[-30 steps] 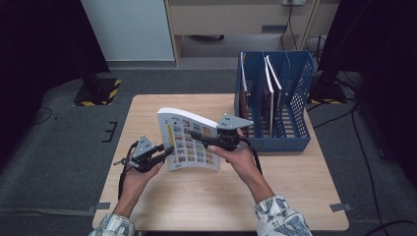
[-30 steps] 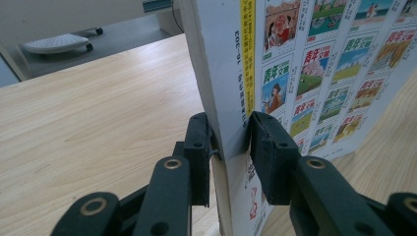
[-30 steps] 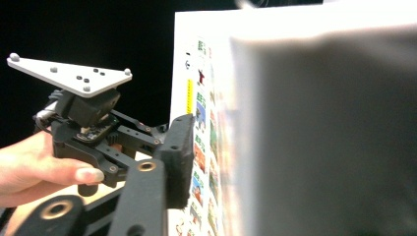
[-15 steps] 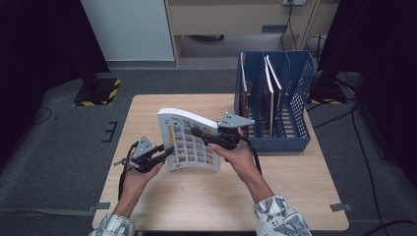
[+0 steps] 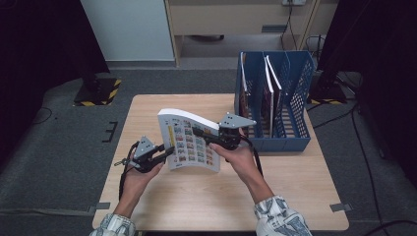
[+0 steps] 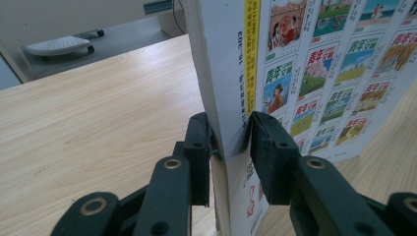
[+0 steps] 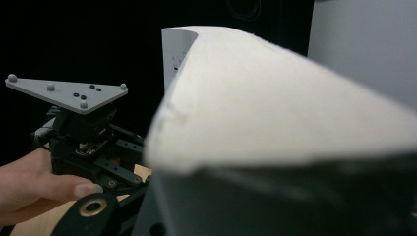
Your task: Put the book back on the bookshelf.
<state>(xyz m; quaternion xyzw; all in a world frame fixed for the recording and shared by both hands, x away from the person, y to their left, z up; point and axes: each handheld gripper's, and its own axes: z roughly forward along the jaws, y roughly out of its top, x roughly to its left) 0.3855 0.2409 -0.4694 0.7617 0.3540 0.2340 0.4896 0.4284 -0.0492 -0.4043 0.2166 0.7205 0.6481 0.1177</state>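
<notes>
Left gripper [image 6: 230, 142] clamps the book [image 5: 189, 140] spine; right gripper [image 5: 216, 137], jaws just closing on its far edge, grip unconfirmed: book may twist free

One book [image 5: 189, 142], two grippers, one blue file rack [image 5: 295, 105] holding about three books, one table [image 5: 196, 206].

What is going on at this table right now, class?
A person holds a thick magazine upright above the wooden table with a gripper in each hand. The left gripper is clamped on the spine at the bottom corner. The right gripper grips the opposite edge, its jaws having just been closing on the pages. A blue file rack stands at the table's far right corner with a few books already in its slots.
</notes>
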